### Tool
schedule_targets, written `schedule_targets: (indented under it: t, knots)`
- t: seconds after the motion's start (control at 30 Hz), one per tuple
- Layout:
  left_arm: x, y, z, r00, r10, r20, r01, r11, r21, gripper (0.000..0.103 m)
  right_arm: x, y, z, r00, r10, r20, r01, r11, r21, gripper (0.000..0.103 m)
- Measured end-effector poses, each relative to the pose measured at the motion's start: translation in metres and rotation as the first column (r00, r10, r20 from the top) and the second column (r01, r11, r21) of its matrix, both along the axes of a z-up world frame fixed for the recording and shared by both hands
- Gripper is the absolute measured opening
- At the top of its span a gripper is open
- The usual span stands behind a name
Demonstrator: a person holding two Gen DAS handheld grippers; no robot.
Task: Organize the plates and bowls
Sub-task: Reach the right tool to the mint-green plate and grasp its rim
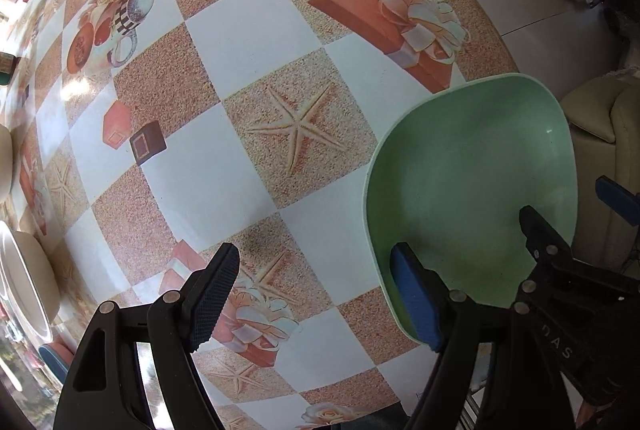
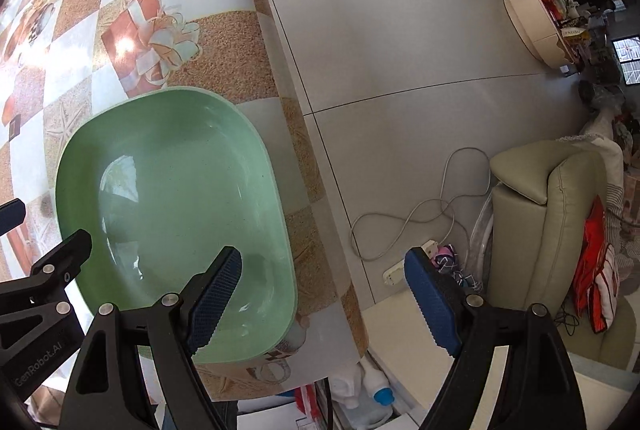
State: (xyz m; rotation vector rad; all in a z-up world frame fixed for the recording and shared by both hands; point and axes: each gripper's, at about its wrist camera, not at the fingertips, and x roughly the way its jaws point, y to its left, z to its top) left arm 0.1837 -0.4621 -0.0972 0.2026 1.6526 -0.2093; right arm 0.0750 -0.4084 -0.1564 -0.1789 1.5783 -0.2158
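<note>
- Green bowl (image 2: 176,214) sits empty and upright at the corner of the patterned surface (image 1: 248,30), close to the edge that drops to the tiled floor (image 2: 400,50).
- Bowl looks rigid and glossy, probably ceramic or melamine: likely slick under the pads and breakable if it slides off that nearby edge.
- Best hold, by my reading, is a pinch across the thin rim, one pad inside the wall and one outside; the body is too wide to span.
- Left gripper (image 1: 316,298) is wide open, holding nothing; its blue-padded finger hangs over the bowl's near rim, the other finger over the bare surface.
- Right gripper (image 2: 324,302) is also wide open and empty, one finger above the bowl's near inner wall, the other out past the surface's edge, over the floor.
- Both point forward and downward from the near side, close beside each other.
- Cream dishes (image 1: 24,278) wait at the far left of the surface.
</note>
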Motion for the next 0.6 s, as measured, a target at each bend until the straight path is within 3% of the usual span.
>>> schedule_targets:
  t: [0.3, 0.6]
  knots:
    - [-0.033, 0.057, 0.005, 1.000, -0.013, 0.012, 0.012, 0.999, 0.038, 0.081, -0.011, 0.034, -0.004, 0.997, 0.071, -0.011, -0.070, 0.997, 0.029, 0.085]
    - [-0.056, 0.130, 0.013, 0.998, 0.051, 0.028, -0.053, 0.995, 0.082, 0.081, -0.034, 0.097, -0.012, 0.990, 0.132, -0.047, -0.128, 0.988, 0.088, 0.085]
